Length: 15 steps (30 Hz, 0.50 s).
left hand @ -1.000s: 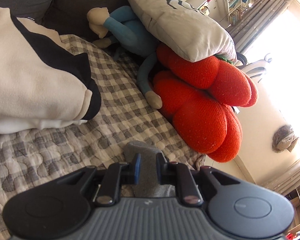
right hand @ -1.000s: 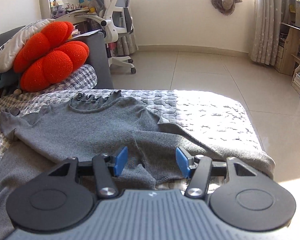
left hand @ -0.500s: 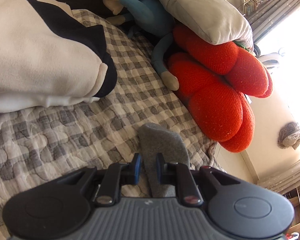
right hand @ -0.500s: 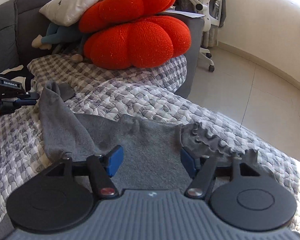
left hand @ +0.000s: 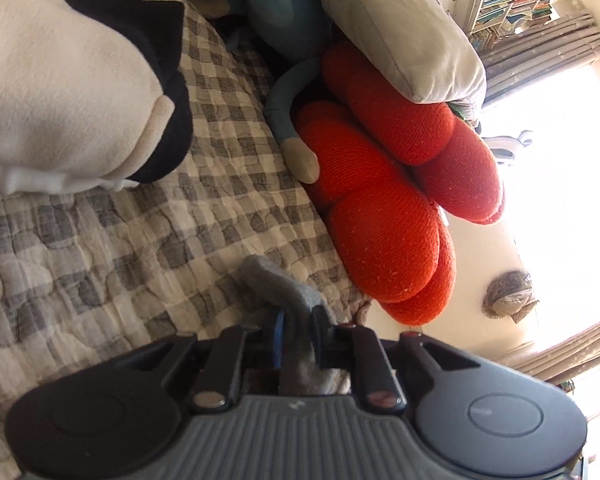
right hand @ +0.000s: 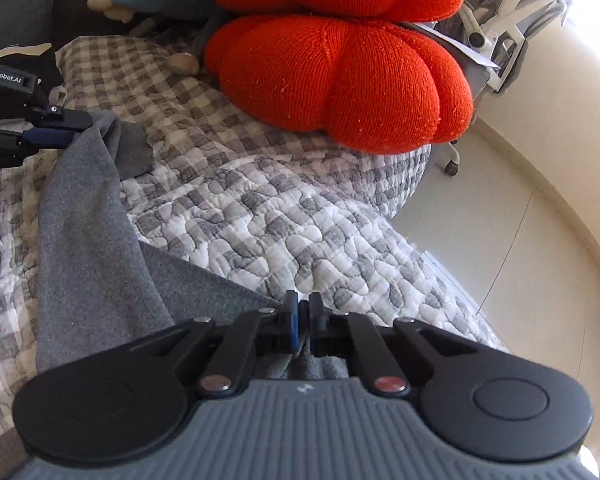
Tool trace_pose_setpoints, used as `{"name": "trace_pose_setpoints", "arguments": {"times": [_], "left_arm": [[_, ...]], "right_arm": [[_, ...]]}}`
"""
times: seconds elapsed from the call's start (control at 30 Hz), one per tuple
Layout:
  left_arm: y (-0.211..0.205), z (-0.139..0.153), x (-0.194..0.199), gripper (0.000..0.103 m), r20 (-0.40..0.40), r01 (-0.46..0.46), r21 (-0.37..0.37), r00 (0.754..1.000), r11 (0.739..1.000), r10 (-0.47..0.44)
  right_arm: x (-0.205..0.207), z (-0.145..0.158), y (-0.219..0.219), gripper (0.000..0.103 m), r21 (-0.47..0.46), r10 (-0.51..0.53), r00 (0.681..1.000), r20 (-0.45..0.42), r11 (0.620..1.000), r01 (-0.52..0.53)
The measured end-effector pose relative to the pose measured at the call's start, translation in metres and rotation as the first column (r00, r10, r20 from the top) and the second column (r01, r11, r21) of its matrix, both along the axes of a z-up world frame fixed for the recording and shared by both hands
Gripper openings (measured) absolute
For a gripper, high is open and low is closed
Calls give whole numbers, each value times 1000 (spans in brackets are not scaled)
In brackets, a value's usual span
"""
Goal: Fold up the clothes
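Quilt (right hand: 260, 216): your grey-and-white checked quilt covers the whole bed under both tools.
Grey sweater (right hand: 88, 232): it lies on the quilt at the left of your right wrist view, one strip raised toward your left tool, a flat edge running to your right tool.
Orange cushion (right hand: 340, 80): lobed, it sits on the quilt beyond the sweater, well apart from it.
Cream-and-black garment (left hand: 72, 80): it is bunched on the quilt, upper left in your left wrist view.
Left gripper (left hand: 298, 332): you have its jaws pinched on a fold of grey sweater, the cloth filling the narrow gap.
Right gripper (right hand: 303, 322): you have its jaws nearly together, clamped at the sweater's edge.
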<state>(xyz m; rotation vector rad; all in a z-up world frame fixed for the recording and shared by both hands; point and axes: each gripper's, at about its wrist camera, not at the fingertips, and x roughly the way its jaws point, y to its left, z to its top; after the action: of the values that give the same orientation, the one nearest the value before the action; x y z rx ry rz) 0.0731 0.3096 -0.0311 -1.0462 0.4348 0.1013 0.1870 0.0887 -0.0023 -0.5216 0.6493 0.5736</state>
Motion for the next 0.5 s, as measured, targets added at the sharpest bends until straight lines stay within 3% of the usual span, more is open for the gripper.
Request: {"name": "trace_pose_setpoints", "arguments": {"times": [0.07, 0.13, 0.23, 0.37, 0.43, 0.5], "left_arm": [[-1, 7, -4, 7, 80, -7, -8, 997, 1000, 8], [4, 13, -14, 7, 167, -30, -52, 985, 998, 38], [13, 18, -28, 7, 229, -89, -98, 967, 991, 109], [21, 6, -26, 7, 121, -106, -126, 985, 986, 122], [24, -4, -23, 7, 84, -100, -165, 990, 981, 115], [24, -7, -23, 7, 54, -105, -171, 992, 980, 115]], "right_arm": [[0, 19, -1, 3, 60, -61, 994, 94, 997, 56], [0, 37, -3, 3, 116, -137, 967, 216, 987, 114], [14, 29, -2, 3, 140, -177, 972, 155, 978, 156], [24, -12, 9, 10, -30, -218, 967, 130, 974, 223], [19, -13, 2, 19, 6, -254, 958, 135, 967, 256], [8, 0, -9, 38, 60, -249, 961, 117, 968, 244]]}}
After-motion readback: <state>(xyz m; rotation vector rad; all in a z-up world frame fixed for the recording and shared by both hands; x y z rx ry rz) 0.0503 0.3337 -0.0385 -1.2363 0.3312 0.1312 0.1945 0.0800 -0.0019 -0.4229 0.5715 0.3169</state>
